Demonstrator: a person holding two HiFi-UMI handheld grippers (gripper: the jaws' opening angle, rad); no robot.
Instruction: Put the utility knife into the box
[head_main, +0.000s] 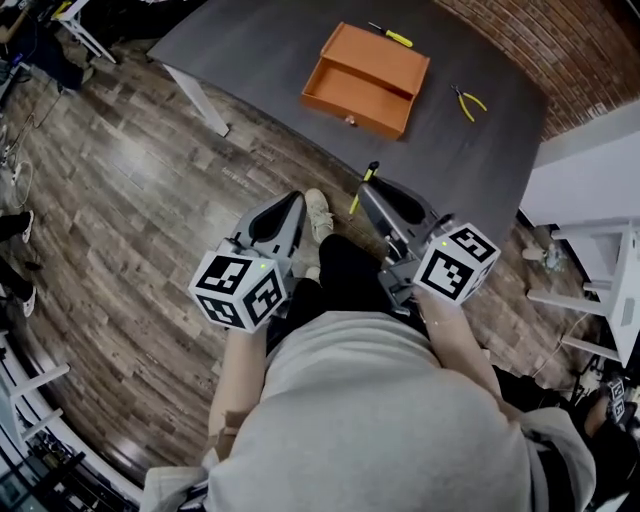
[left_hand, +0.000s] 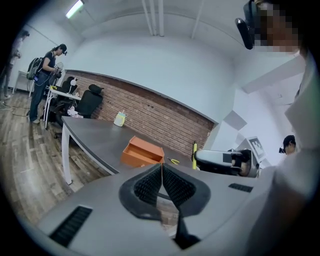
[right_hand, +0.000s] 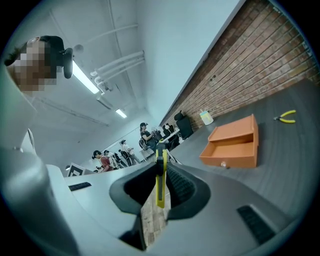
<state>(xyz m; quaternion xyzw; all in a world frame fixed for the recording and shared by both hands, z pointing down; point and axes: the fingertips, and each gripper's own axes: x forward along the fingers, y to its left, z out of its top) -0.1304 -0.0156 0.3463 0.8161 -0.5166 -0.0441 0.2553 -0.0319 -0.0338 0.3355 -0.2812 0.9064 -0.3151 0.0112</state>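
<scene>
We are facing a grey table (head_main: 250, 50) by a brick wall (head_main: 560, 40), with an orange box (head_main: 370, 65) on it. The fingers of our right gripper (right_hand: 161, 165) are clamping the utility knife (right_hand: 160, 192) short of the table. Those of our left gripper (left_hand: 162, 167) are meeting, empty. Only the head view is showing a screwdriver (head_main: 392, 36).

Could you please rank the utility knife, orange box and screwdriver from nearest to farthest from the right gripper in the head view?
1. Utility knife: held in the right gripper.
2. Orange box: on the table ahead.
3. Screwdriver: beyond the box, table's far edge.
</scene>
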